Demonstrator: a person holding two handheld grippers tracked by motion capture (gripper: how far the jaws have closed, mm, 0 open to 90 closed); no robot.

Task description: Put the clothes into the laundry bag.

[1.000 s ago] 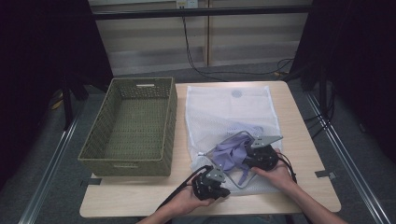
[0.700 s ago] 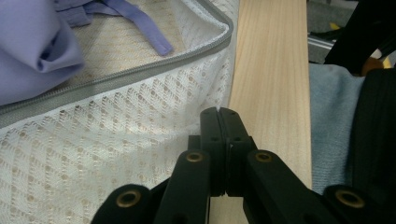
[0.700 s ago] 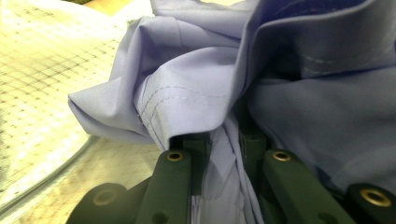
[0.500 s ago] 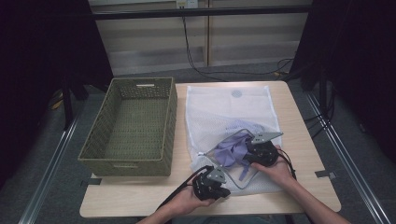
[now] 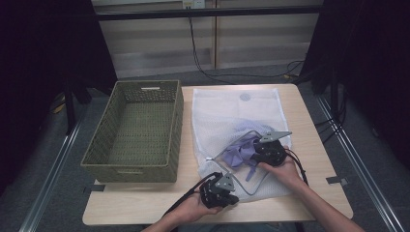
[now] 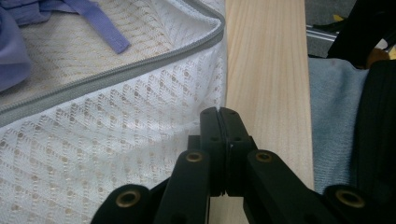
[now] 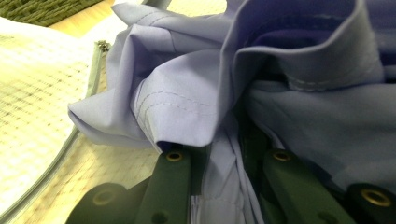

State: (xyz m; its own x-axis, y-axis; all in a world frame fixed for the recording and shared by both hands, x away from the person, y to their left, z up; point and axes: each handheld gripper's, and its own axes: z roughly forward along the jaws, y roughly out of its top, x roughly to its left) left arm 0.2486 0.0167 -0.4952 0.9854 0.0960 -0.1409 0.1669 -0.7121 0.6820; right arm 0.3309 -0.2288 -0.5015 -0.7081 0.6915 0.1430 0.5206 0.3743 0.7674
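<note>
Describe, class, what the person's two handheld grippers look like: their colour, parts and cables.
Both the left gripper and right gripper are black, each topped by a grey three-cornered plate and trailing a black cable. Their jaw links carry brass-coloured rivets. The forearms are bare, without sleeves.

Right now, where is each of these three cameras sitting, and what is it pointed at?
High view: above the table, looking down; forearms and both grippers show.
Left gripper view: rides the left gripper, jaws shut at the mesh bag's edge.
Right gripper view: rides the right gripper, clamped on the purple garment.
All share bag and garment.
</note>
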